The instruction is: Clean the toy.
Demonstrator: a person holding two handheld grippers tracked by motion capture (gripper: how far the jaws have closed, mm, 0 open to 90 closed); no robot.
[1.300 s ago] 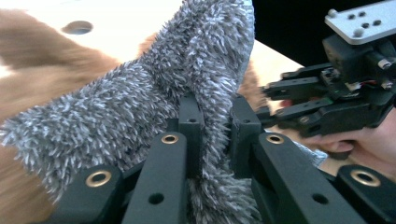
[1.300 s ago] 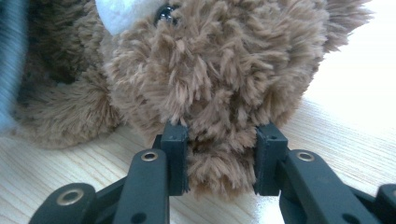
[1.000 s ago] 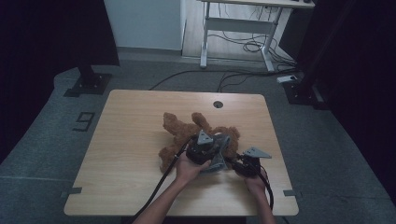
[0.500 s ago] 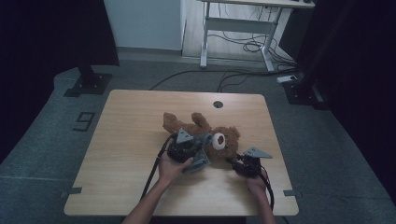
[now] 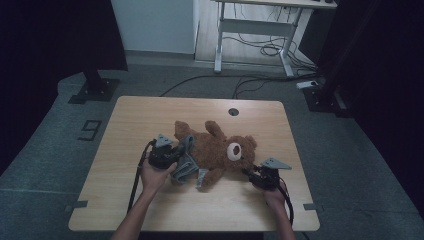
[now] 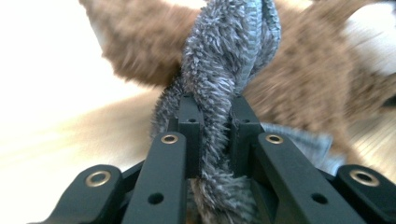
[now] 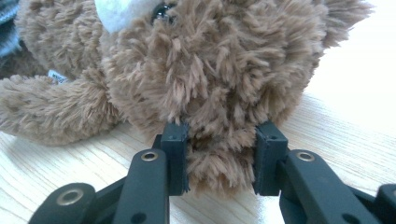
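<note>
Left gripper [image 6: 212,135] clamped on grey fuzzy garment [image 6: 224,60], drawing it off the teddy bear's [image 5: 220,150] lower body. Right gripper [image 7: 219,154] pinches the bear's head, anchoring it. Bear lies mid-worktop [image 5: 150,115], head toward the right hand. Likely next: pull leftward, anchor firm. Both forearms enter low from the near edge.

— Where are the person's arms?

— Both forearms enter from the bottom edge of the high view. The left gripper [image 5: 176,159] sits left of centre, cable trailing back along the forearm.

— And its jaws?

— Closed tight on a grey furry cloth [image 6: 219,93].

— The right gripper [image 5: 252,173]?

— Low at the right, its jaws clamped on the teddy bear's ear [image 7: 219,158].
</note>
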